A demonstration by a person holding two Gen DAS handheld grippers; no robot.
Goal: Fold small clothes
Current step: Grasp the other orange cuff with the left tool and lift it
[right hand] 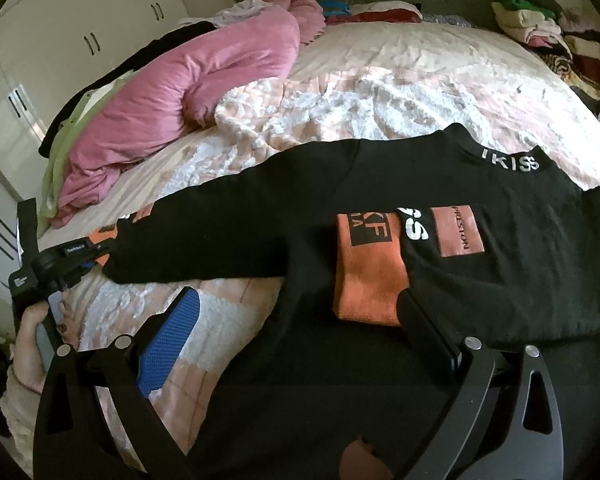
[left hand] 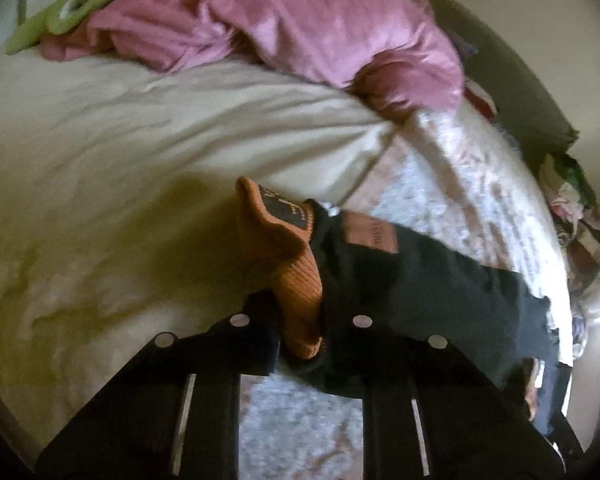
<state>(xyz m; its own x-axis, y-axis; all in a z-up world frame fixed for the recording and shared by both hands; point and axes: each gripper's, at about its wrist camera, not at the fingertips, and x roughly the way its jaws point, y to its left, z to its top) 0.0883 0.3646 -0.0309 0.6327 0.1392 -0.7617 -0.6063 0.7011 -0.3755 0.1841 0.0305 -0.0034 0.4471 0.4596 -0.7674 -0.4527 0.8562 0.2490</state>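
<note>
A black sweatshirt (right hand: 340,200) with white "IKISS" lettering lies on the bed, one orange-cuffed sleeve (right hand: 370,276) folded across its body. My left gripper (left hand: 300,340) is shut on the other sleeve's orange cuff (left hand: 288,264) and holds it above the bed; it also shows at the left of the right wrist view (right hand: 76,260). My right gripper (right hand: 296,320) is open over the sweatshirt's lower part, its blue-padded left finger (right hand: 168,344) beside the cloth and its right finger (right hand: 428,328) on the shirt by the folded cuff.
A pink duvet (right hand: 172,96) and a green cloth (left hand: 80,4) lie bunched along the bed's left side. Folded clothes are piled (right hand: 540,24) at the far right. The quilted bedspread (right hand: 400,80) lies beyond the sweatshirt. White wardrobe doors (right hand: 60,40) stand to the left.
</note>
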